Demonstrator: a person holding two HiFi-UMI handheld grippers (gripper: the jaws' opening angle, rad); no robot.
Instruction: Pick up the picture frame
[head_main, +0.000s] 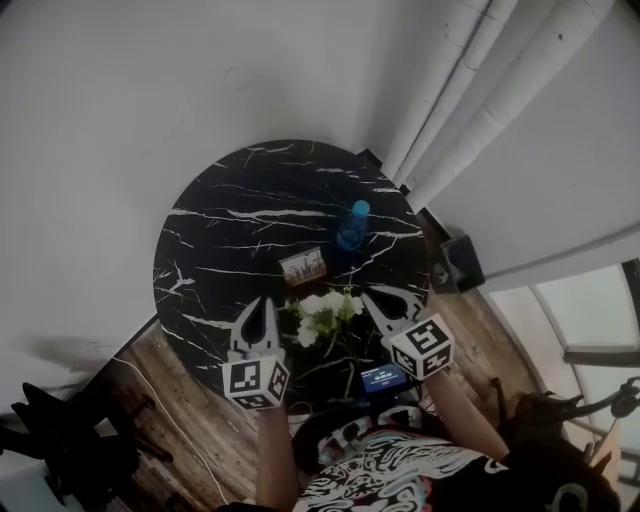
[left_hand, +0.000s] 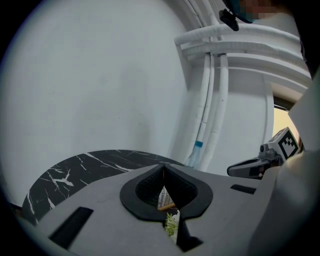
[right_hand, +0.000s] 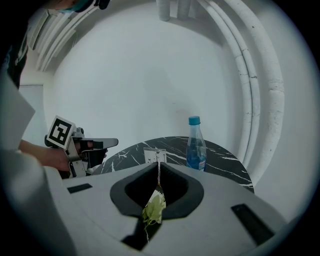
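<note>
The small picture frame (head_main: 303, 267) stands near the middle of the round black marble table (head_main: 220, 220). My left gripper (head_main: 266, 302) is shut with nothing in it, hovering over the table's near side, just short and left of the frame. My right gripper (head_main: 370, 297) is also shut and holds nothing, short and right of the frame. In the left gripper view the frame (left_hand: 165, 199) peeks through the gap below the closed jaws (left_hand: 163, 167). In the right gripper view the frame (right_hand: 151, 156) stands straight beyond the closed tips (right_hand: 158, 163).
A blue-capped water bottle (head_main: 352, 225) stands behind and right of the frame. White flowers (head_main: 325, 315) lie between the two grippers. A phone (head_main: 383, 377) rests at the table's near edge. White pipes (head_main: 470, 90) run along the wall at the right.
</note>
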